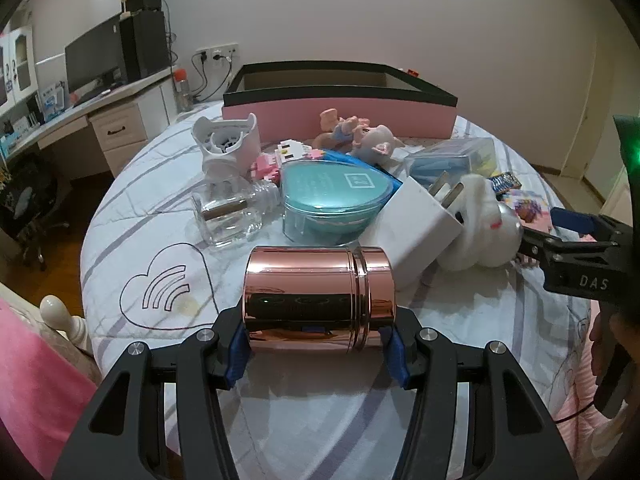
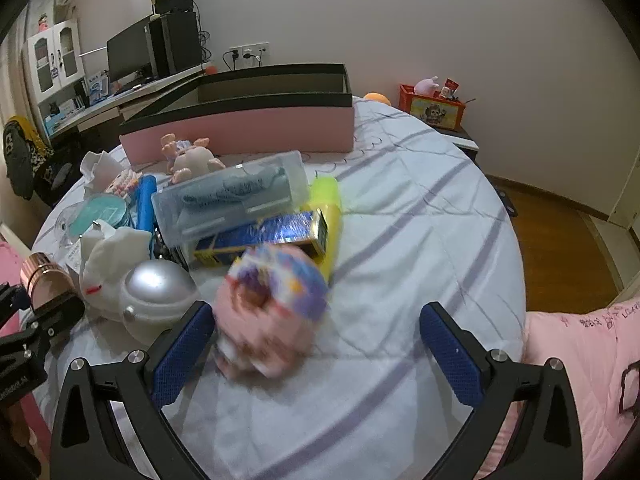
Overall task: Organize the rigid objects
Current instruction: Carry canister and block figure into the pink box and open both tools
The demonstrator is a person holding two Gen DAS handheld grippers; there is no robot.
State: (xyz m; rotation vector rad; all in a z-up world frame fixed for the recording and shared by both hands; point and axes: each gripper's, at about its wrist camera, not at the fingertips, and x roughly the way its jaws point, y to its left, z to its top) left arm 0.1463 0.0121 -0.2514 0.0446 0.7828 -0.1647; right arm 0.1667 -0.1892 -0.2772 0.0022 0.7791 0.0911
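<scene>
A shiny rose-gold canister (image 1: 318, 300) lies on its side across my left gripper (image 1: 316, 346). The blue pads press on its two ends, so the gripper is shut on it, low over the striped sheet. In the right wrist view the canister (image 2: 46, 278) shows at the left edge. My right gripper (image 2: 318, 354) stands open over the sheet. A blurred pink and multicoloured toy (image 2: 268, 308) sits between its fingers, close to the left pad (image 2: 180, 356). The right gripper (image 1: 556, 232) also shows at the right edge of the left wrist view.
A pink box with a black rim (image 1: 340, 114) stands open at the back. In front of it lie a teal heart tin (image 1: 332, 200), a white plug (image 1: 416, 224), a glass bottle (image 1: 228, 216), a white plush with a silver ball (image 2: 156, 296), a clear case (image 2: 232, 200) and a blue-gold box (image 2: 272, 236).
</scene>
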